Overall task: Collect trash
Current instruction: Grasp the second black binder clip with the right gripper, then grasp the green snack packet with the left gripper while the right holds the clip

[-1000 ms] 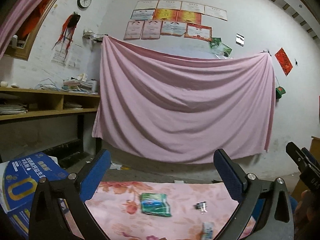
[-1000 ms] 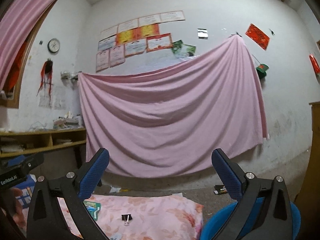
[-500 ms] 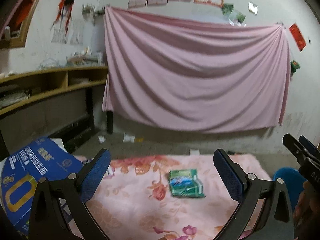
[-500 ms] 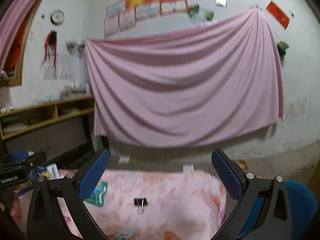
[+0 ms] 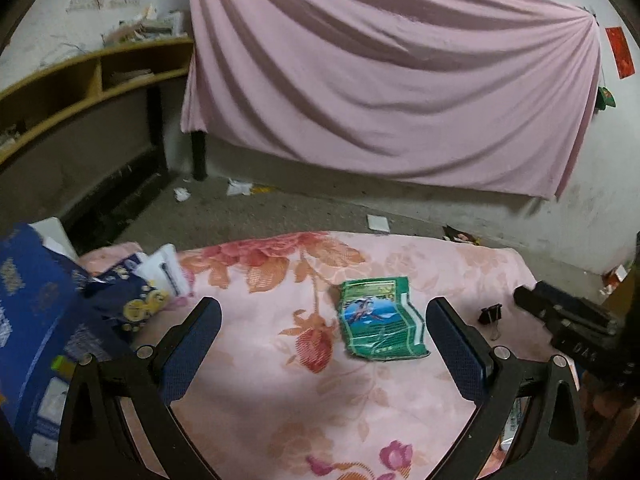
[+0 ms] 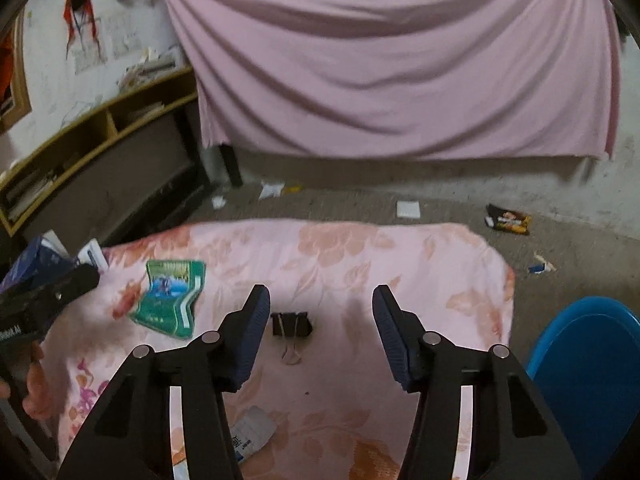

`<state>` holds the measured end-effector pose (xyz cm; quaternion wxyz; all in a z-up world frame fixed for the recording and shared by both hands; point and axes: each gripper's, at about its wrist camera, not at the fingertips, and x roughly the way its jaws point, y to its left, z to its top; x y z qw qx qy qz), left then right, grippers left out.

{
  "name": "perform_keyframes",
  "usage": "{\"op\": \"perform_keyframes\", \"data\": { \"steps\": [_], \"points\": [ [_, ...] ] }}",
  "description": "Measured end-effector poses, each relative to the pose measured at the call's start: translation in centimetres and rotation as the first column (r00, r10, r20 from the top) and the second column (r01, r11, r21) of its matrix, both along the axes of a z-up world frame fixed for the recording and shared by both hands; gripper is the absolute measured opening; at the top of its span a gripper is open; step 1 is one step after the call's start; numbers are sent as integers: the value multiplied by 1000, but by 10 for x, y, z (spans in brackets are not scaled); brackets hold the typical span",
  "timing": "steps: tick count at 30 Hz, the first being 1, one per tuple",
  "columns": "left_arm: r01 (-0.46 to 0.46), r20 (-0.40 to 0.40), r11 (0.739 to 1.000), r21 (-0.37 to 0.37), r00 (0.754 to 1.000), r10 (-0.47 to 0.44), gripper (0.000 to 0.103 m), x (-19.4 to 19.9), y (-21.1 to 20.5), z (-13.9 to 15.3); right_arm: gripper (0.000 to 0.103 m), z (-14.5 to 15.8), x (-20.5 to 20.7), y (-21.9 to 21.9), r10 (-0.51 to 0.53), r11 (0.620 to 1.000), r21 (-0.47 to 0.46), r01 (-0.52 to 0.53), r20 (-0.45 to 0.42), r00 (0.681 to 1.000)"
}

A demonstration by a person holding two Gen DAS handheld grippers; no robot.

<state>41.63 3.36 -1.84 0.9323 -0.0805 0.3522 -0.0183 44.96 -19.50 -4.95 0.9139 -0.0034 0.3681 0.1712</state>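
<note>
A crumpled green wrapper (image 5: 378,324) lies flat on the pink floral cloth (image 5: 256,360), a little ahead of my open left gripper (image 5: 323,344) and towards its right finger. The right wrist view shows the same green wrapper (image 6: 170,298) at the left. A black binder clip (image 6: 291,326) lies just ahead of my open right gripper (image 6: 320,326), near its left finger; the clip (image 5: 491,316) shows in the left view too. A small white packet (image 6: 250,436) lies below the right gripper's left finger. Both grippers hold nothing.
A blue bin (image 6: 588,376) stands to the right of the cloth-covered table. Blue printed bags and boxes (image 5: 36,312) sit at the table's left edge. Scraps of litter (image 6: 507,219) lie on the concrete floor. A pink sheet (image 5: 380,72) hangs on the far wall beside wooden shelves (image 5: 80,80).
Both cameras have tilted down and come nearer to the table, so the cloth, wrapper and clip fill more of the view. The right gripper's fingers have drawn closer together.
</note>
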Motion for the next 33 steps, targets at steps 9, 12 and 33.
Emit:
{"op": "perform_keyframes", "data": {
  "steps": [9,12,33],
  "points": [
    [110,-102,994,6,989,-108,90,24,-16,-21,50,-19,17,17,94,994,-35,-99,-134,986],
    [132,-131,991,-14,982,-132,73,27,-20,-27,32,-23,20,17,81,995,-51,-90,-155,985],
    [214,-246,971,105,952,-183,63,52,-68,-60,24,-14,14,4,29,1000,11,-28,-91,995]
  ]
}}
